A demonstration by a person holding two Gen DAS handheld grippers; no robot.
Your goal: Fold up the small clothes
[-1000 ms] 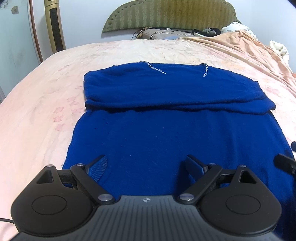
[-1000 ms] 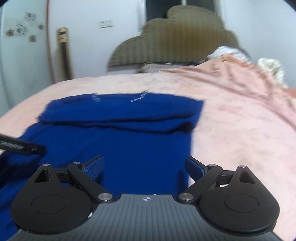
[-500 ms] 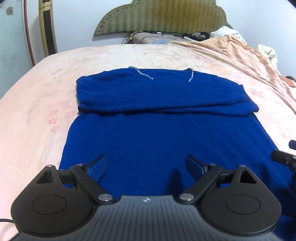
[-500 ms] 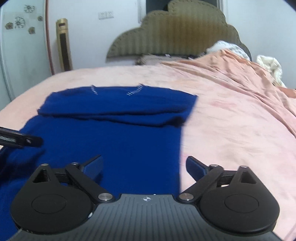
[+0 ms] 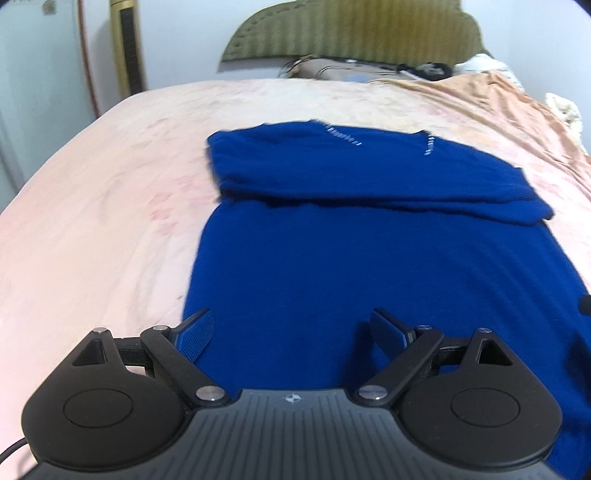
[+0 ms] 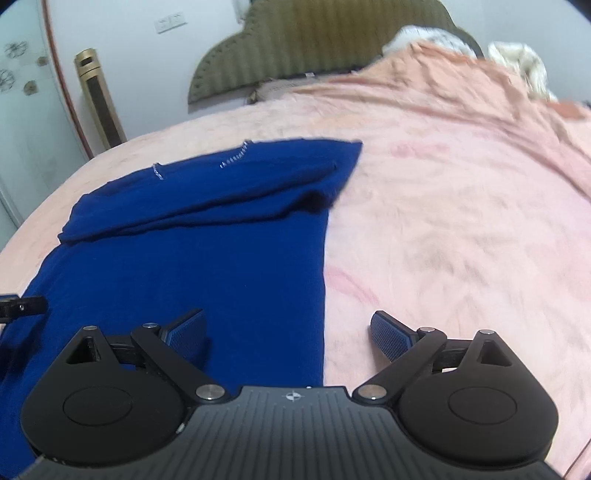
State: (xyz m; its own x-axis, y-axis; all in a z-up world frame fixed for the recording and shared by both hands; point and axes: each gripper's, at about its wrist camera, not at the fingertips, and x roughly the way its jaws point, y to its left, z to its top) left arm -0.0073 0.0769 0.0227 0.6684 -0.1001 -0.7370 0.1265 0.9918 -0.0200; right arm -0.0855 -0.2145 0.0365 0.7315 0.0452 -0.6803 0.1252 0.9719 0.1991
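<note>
A dark blue sweater (image 5: 369, 258) lies flat on the pink bed, its sleeves folded across the chest near the beaded neckline. It also shows in the right wrist view (image 6: 207, 251). My left gripper (image 5: 291, 332) is open and empty, hovering over the sweater's near left hem. My right gripper (image 6: 288, 332) is open and empty, straddling the sweater's near right edge, one finger over cloth, one over the bedspread. The tip of the left gripper (image 6: 22, 306) shows at the right wrist view's left edge.
The pink bedspread (image 5: 92, 221) spreads around the sweater. An olive headboard (image 5: 354, 33) and pillows stand at the far end. An orange blanket (image 6: 461, 103) is bunched at the far right. A gold tower fan (image 5: 127, 48) stands beside the bed.
Both grippers have shifted outward: the left toward the sweater's left edge, the right toward its right edge. Both stay open.
</note>
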